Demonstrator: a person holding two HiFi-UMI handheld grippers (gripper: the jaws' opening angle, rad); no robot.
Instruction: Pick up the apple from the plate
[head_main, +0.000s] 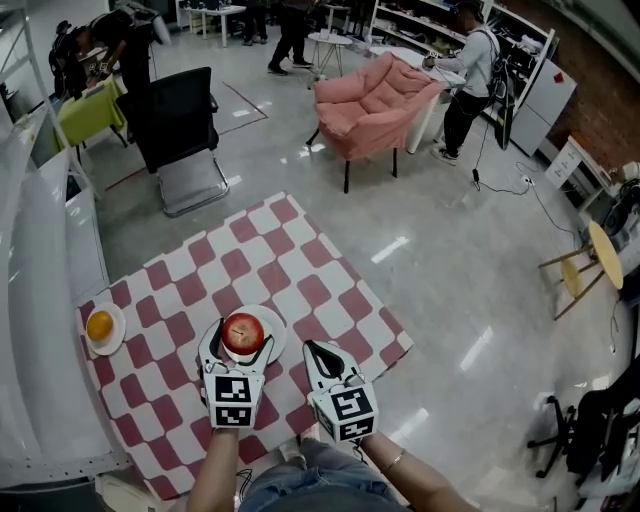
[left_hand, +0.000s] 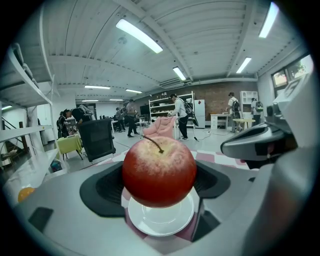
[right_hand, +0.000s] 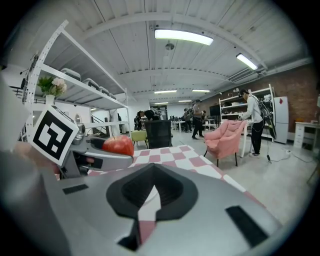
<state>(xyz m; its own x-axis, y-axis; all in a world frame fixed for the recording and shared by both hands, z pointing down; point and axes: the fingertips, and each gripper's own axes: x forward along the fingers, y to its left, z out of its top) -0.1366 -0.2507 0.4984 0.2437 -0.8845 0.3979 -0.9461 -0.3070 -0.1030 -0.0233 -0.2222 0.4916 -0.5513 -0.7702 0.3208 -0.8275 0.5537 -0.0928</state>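
- The checkered cloth (head_main: 300, 270) is overlooked steeply from the head view.
- The apple (left_hand: 159, 171) is seen close and level from the left gripper view.
- The pink armchair (right_hand: 225, 135), faced low from the right gripper view, is shared by all.

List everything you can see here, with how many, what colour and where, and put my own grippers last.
apple: one, red, between the jaws of the left gripper, over the larger plate
orange: one, orange, on the smaller plate
plates: two, white, on the cloth, the smaller one at the left
cloth: one, red-and-white checked, on the floor
office chair: one, black, beyond the cloth
armchair: one, pink, farther back
stool: one, wooden, at the right
people: several, standing in the background
left gripper: one, pale grey, jaws closed on the apple
right gripper: one, pale grey, jaws together and empty, right of the larger plate
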